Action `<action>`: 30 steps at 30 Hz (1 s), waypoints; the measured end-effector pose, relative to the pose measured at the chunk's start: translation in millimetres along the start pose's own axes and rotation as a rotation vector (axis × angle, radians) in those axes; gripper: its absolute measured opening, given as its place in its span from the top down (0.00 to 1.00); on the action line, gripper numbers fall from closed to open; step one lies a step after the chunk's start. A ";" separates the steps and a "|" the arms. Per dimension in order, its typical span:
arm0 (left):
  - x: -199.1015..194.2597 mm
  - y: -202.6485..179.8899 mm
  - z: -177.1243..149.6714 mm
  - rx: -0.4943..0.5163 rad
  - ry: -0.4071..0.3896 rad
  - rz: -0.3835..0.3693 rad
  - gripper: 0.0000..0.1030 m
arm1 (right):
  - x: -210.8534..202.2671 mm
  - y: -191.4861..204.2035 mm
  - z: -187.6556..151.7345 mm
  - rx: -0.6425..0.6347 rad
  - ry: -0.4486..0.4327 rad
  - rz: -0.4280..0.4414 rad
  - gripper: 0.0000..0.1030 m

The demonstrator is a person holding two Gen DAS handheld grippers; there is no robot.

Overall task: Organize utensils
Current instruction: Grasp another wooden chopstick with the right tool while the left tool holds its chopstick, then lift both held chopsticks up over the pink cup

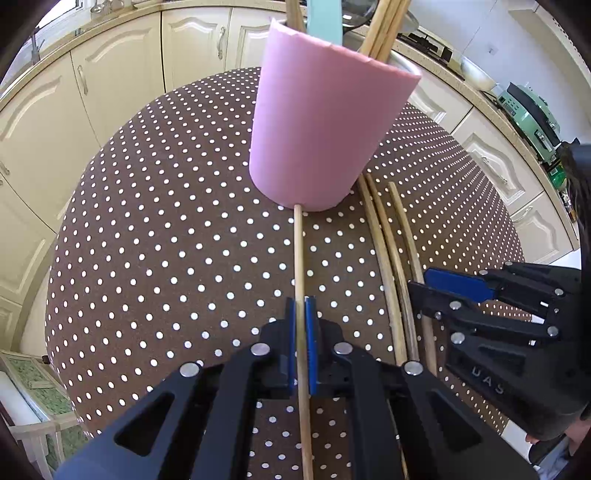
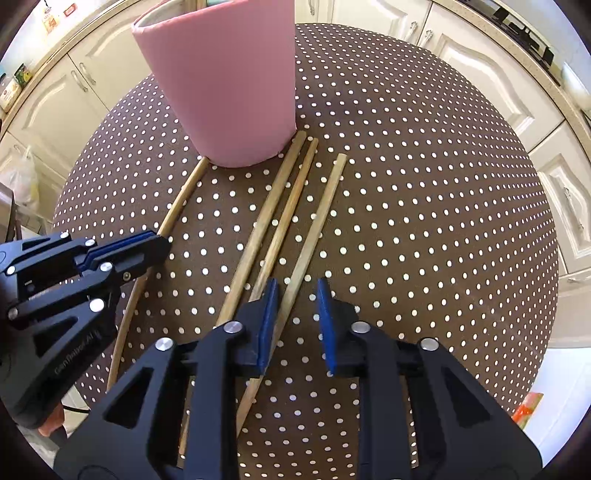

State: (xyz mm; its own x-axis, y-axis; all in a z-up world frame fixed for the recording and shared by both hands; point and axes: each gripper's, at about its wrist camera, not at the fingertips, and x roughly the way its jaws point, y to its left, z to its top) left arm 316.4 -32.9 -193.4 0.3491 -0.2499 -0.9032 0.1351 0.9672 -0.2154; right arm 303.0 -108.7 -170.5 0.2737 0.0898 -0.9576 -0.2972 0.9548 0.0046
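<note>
Four long, thin wooden sticks lie on the round counter, which is covered in a brown cloth with white polka dots. One lone wooden stick lies apart on the left side, its far end touching the base of the tall pink cup. The other three lie side by side to the right of it: a close pair of wooden sticks, whose far ends reach the foot of the cup, and a single outer wooden stick just beside them, stopping short of the cup.

The pink cup stands on the counter and holds several more wooden sticks upright, together with a flat pale-teal utensil; how many sticks are inside cannot be counted, since the tops run out of view.

The left gripper has its blue-padded jaws closed on the lone stick, which runs straight between the pads. The right gripper points down over the three sticks with its jaws parted; the outer stick passes between the pads, close by the left pad, and no pressing grip shows.

Raised lettering on the right gripper's black body reads "UAS" as far as can be made out. The left gripper's body carries faint lettering that looks like "GenRobot.AI".

Cream kitchen cabinets with metal handles ring the counter.
</note>
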 end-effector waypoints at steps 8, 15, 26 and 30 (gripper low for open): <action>-22.7 12.1 -18.5 -0.015 -0.099 -0.069 0.95 | -10.5 -30.0 -24.3 0.094 -0.148 0.136 0.94; -64.0 9.5 -38.5 0.011 -0.229 -0.130 0.95 | -43.6 -49.6 -48.3 0.131 -0.334 0.252 0.94; -151.6 -16.6 -36.9 0.140 -0.631 -0.164 0.95 | -126.9 -55.8 -55.3 0.096 -0.694 0.377 0.94; -173.2 -27.7 -27.7 0.175 -0.780 -0.160 0.95 | -154.3 -49.7 -38.6 0.073 -0.839 0.363 0.94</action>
State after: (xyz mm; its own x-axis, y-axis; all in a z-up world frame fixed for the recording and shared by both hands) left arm 226.5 -15.1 -41.3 0.8499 -0.4073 -0.3344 0.3581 0.9119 -0.2006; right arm 240.2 -181.0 -34.1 0.7578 0.5369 -0.3707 -0.4442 0.8408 0.3094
